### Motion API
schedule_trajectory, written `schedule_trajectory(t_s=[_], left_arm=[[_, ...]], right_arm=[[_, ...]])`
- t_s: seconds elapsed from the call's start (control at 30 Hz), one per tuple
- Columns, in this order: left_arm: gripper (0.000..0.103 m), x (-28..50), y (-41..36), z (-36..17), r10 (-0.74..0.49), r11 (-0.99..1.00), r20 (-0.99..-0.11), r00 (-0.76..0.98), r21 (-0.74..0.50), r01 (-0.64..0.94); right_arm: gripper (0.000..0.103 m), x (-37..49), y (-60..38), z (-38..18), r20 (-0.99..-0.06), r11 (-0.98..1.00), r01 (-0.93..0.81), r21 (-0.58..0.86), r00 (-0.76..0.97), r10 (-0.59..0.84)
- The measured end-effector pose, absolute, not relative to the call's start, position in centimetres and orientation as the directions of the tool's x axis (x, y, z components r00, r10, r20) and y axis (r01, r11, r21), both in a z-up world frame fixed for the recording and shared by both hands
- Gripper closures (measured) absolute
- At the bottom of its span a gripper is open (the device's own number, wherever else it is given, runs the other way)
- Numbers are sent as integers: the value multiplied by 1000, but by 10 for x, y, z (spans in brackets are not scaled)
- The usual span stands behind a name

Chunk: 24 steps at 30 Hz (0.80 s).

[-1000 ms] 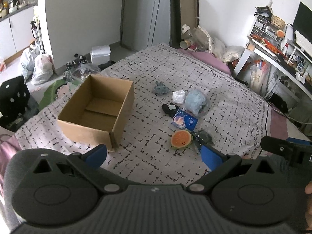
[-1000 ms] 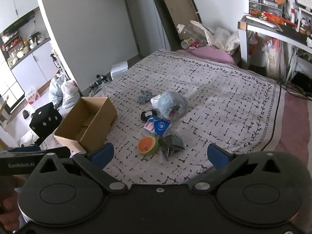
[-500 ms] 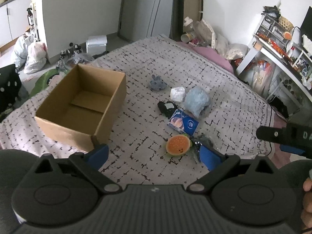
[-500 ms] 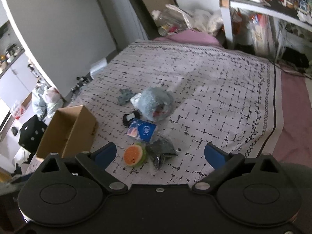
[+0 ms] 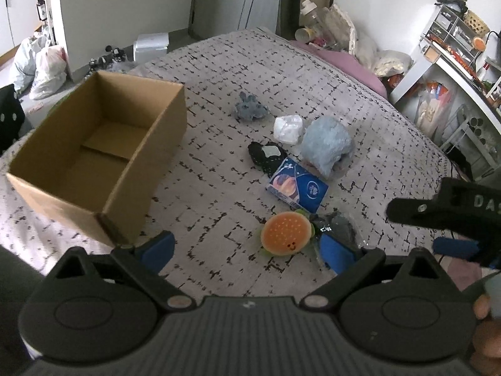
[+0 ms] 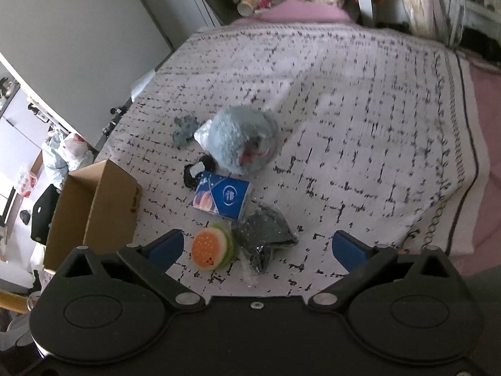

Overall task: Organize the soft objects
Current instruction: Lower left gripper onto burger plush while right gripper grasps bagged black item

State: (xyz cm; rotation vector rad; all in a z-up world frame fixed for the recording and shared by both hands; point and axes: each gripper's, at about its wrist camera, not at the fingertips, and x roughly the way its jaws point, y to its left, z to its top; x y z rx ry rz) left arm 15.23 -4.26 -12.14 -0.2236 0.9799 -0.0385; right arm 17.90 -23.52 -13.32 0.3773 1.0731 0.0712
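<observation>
An open, empty cardboard box [image 5: 94, 159] [image 6: 90, 206] stands on the patterned bed cover at the left. Right of it lie soft objects: a burger plush [image 5: 287, 232] [image 6: 211, 249], a dark bagged item [image 5: 339, 227] [image 6: 264, 235], a blue tissue pack [image 5: 297, 186] [image 6: 224, 199], a black pouch [image 5: 266, 155] [image 6: 195, 172], a light blue plush [image 5: 327, 147] [image 6: 241, 138], a white bagged item [image 5: 288, 129] and a small grey plush [image 5: 250, 111] [image 6: 184, 127]. My left gripper [image 5: 247, 252] is open above the cover near the burger. My right gripper [image 6: 260, 247] is open above the burger and dark bag.
The right gripper's body [image 5: 444, 206] shows at the right edge of the left wrist view. The bed's front edge and a pink sheet [image 6: 482, 163] lie to the right. A cluttered white desk [image 5: 454, 62] stands beyond the bed. Bags [image 5: 37, 62] sit on the floor at left.
Both grippers have moved forward and down toward the pile of soft objects, which now looks larger. The right gripper has tilted downward. Both stay open and nothing on the bed has moved.
</observation>
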Motion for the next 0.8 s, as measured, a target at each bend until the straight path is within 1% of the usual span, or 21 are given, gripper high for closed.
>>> schedule_trajectory(t_s=[0.13,0.37,0.43,0.57,0.67,0.8], left_arm=[[5,165,-53,-134,-88,984,-843,531,-156,-84],[6,185,-66,-152,-111,980,-859,500,-179,-90],[7,191,-70,-158,-114,977,-866,487,-186,-103],[8,203,-78,-169,-90,979,-882,463,-163,-120],[9,208,-81,-178,-107,975,-890,443,-182,-131],[15,212,-87,-189,-119,971,-900,419,-194,-143]], right_arm=[[1,188,-242,-148,-855,911,171,375,444,269],[1,204,-256,-175,-858,845,270,461,377,348],[1,209,-257,-182,-863,836,292,464,362,353],[1,216,-259,-197,-863,811,322,489,314,396],[1,221,-261,-207,-864,789,360,497,285,415],[1,224,-265,-215,-860,760,404,509,279,427]])
